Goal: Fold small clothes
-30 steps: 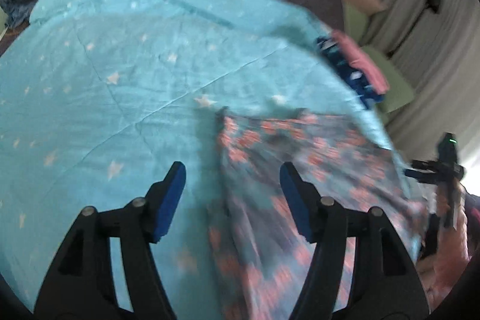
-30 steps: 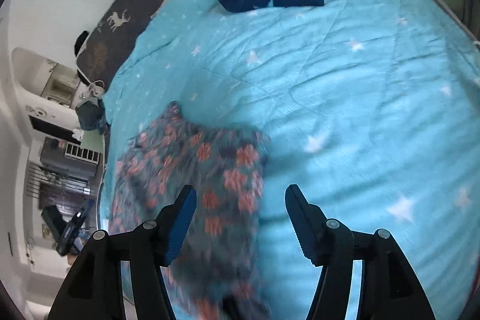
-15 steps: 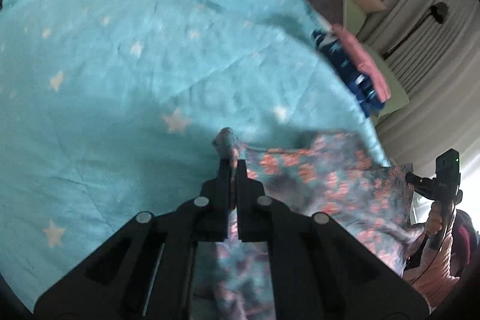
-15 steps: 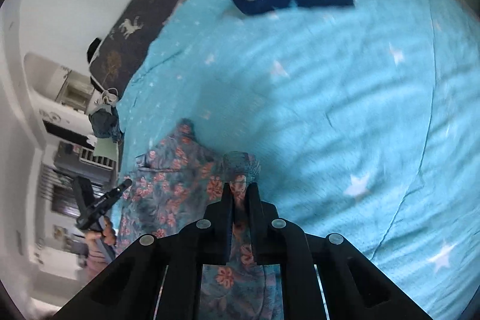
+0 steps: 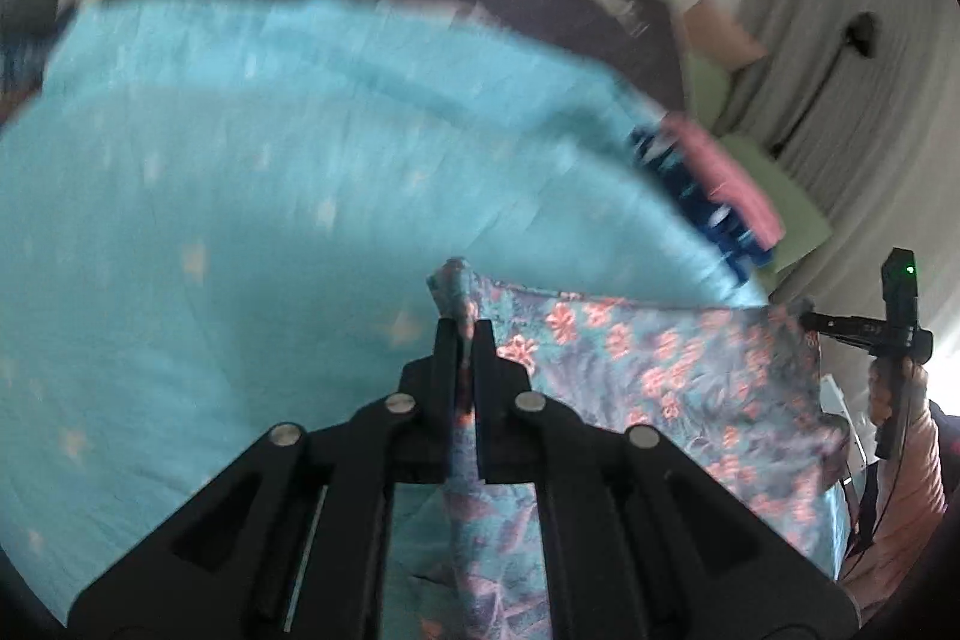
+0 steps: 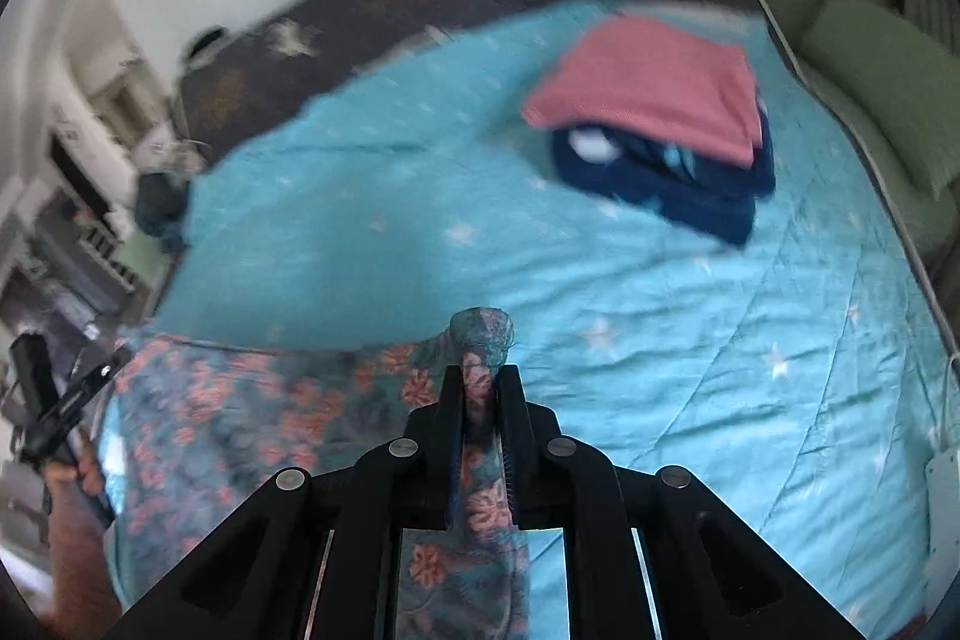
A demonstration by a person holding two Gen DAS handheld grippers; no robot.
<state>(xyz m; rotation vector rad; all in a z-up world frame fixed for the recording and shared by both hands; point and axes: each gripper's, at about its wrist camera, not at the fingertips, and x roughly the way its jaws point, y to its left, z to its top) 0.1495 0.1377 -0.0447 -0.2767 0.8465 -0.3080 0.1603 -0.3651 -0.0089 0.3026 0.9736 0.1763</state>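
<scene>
Left gripper (image 5: 465, 334) was clamped on one corner of the teal, pink-flowered cloth garment (image 5: 660, 376), right gripper (image 6: 483, 379) on the other; garment was stretched between them above the turquoise star-print quilt (image 6: 690, 340).

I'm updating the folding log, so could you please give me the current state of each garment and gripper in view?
Floral garment: unfolded, lifted off the quilt, stretched between both grippers.
Left gripper: shut on a bunched corner of the floral garment.
Right gripper: shut on another bunched corner.
Pink garment: folded, lying on top of the navy one.
Navy garment: folded, resting on the quilt.
Turquoise quilt: spread flat, lightly creased.
</scene>
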